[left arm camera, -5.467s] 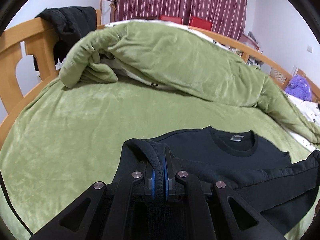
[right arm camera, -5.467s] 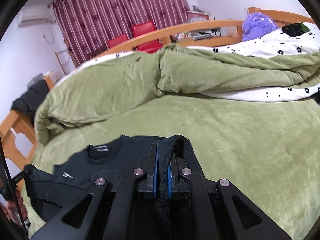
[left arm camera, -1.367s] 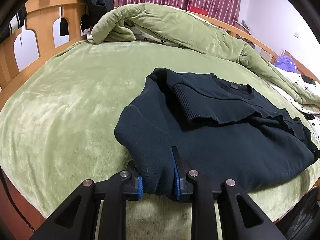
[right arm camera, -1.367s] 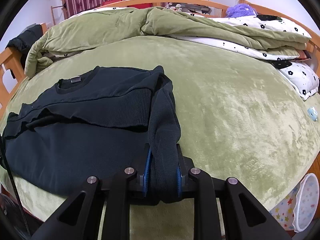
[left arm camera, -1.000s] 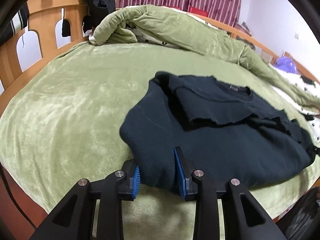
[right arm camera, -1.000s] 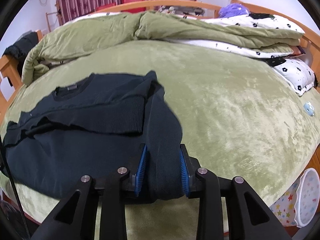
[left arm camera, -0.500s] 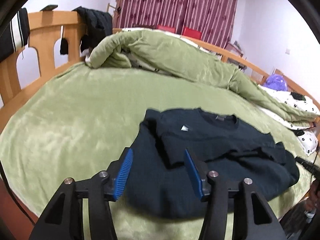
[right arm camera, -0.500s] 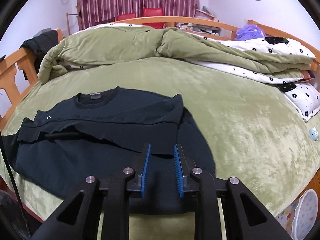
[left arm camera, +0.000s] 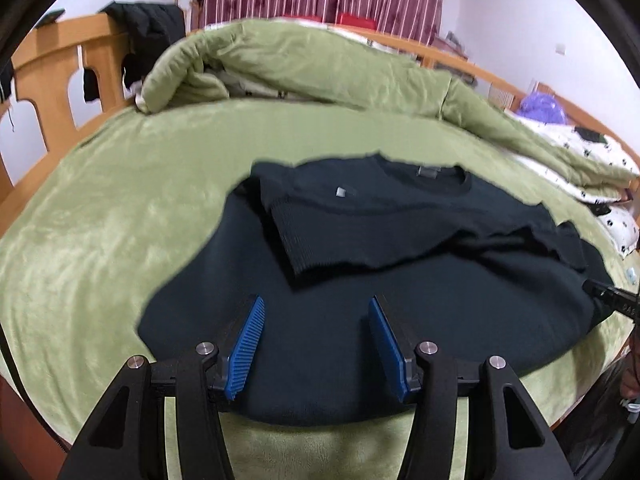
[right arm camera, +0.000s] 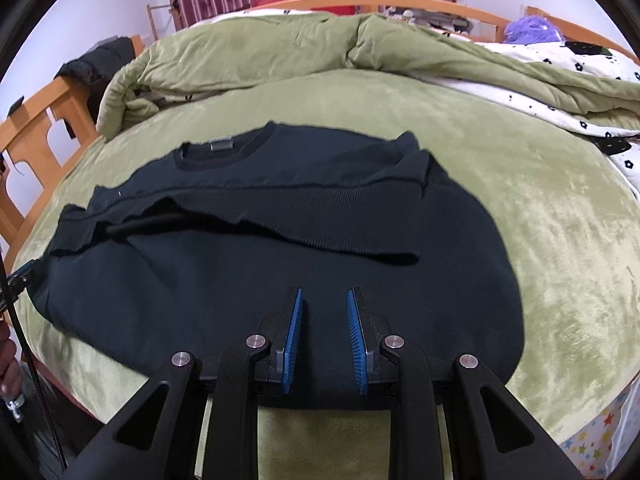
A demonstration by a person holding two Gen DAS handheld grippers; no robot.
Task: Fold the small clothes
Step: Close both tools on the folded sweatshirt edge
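While the dark knit sweater [left arm camera: 400, 280] lies half-folded on the green plush bed [left arm camera: 120, 208], both the left gripper [left arm camera: 316, 332] and right gripper [right arm camera: 323, 332] hover apart, empty; a bunched green quilt [right arm camera: 280, 48] borders behind.

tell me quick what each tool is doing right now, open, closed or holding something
Left tool: open, empty, over the black sweater.
Right tool: open, narrower gap, empty.

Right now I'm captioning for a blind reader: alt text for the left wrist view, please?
A dark sweater lies partly folded on a green blanket, with the open left claw empty above its near edge. A rumpled green duvet lies behind.
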